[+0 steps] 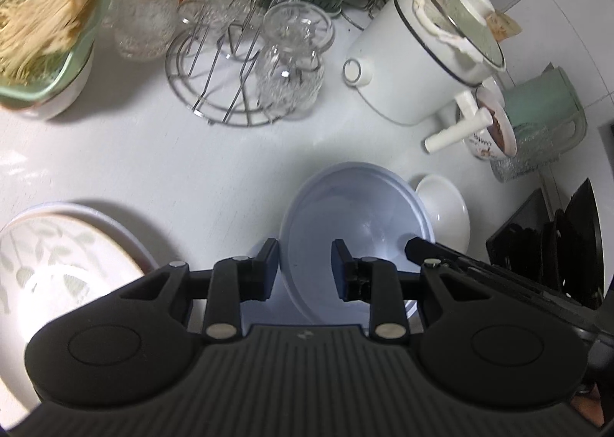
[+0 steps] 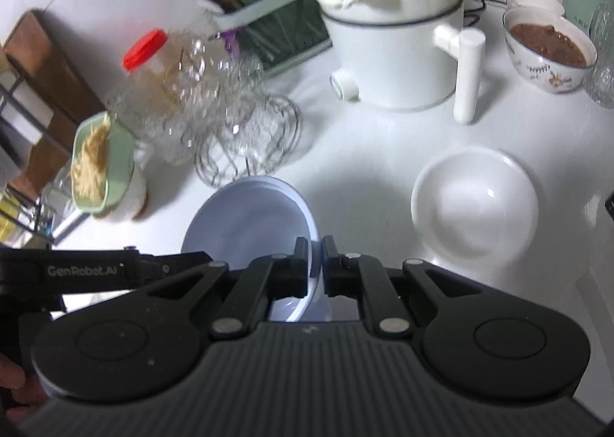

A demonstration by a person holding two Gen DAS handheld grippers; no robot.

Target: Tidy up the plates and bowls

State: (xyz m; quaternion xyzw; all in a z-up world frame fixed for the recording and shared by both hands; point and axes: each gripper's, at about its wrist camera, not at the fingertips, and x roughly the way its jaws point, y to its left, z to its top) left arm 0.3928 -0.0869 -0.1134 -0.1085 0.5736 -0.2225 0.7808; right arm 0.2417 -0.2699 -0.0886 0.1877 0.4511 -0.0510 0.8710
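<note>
Pale blue bowl (image 1: 355, 230), tilted, seen from the left wrist between the spread fingers of the left gripper (image 1: 305, 268): left finger outside the rim, right finger inside the bowl, neither clearly touching. Jaws released. Right gripper (image 1: 418, 247) reaching in at the bowl's right rim. Leaf-patterned plate (image 1: 65, 260) low on the left, close to the bowl. Small white bowl (image 1: 447, 206) just beside the blue one on the right. Beyond, bare white counter (image 1: 192, 160), then wire rack (image 1: 226, 72) with glasses, and white pot (image 1: 414, 65).

From the right wrist: right gripper (image 2: 315, 262) clenched on the blue bowl's (image 2: 249, 218) right rim, wall pinched between the pads. Left gripper (image 2: 88, 270) entering from the left. Plate not seen here. White bowl (image 2: 476, 203) to the right, apart from the blue one, counter (image 2: 364, 153) open between them. Shown only here: green tray (image 2: 101, 164) of noodles left of the bowl, red-capped jar (image 2: 149, 65), patterned bowl (image 2: 548, 49) of brown food far right. Counter edge at left, shelving below.
</note>
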